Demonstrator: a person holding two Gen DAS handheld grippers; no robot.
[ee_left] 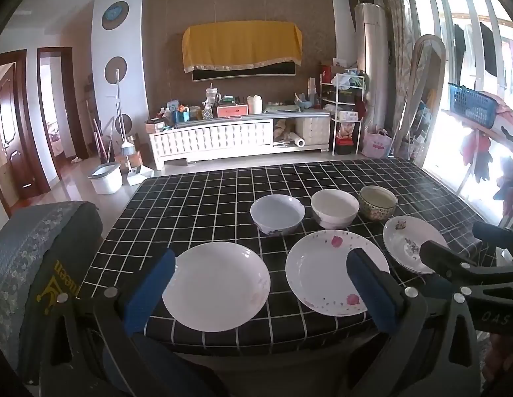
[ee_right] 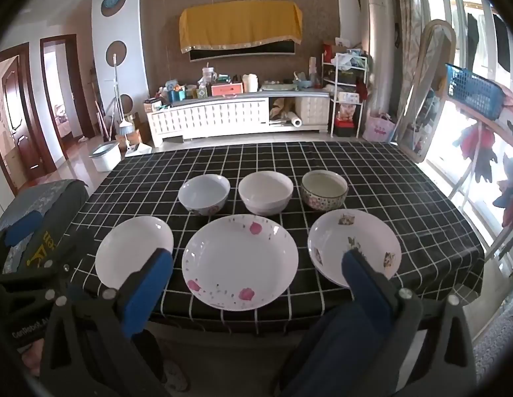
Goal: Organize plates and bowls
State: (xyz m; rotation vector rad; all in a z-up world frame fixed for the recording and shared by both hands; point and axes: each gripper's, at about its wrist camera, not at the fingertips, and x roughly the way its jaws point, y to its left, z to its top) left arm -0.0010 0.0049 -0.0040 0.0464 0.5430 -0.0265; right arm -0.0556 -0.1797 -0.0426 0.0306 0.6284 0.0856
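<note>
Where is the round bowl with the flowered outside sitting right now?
In the right wrist view, the flowered bowl stands at the right end of the back row on the black checked tablecloth, beside the plain white bowl and behind the cat-picture plate.

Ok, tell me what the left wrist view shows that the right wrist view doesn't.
Only the left wrist view shows the right gripper from the side, covering part of the cat plate. Only the right wrist view shows that plate nearly whole, and the left gripper at its left edge. Both show three bowls behind three plates on the checked tablecloth, with open jaws holding nothing.
</note>
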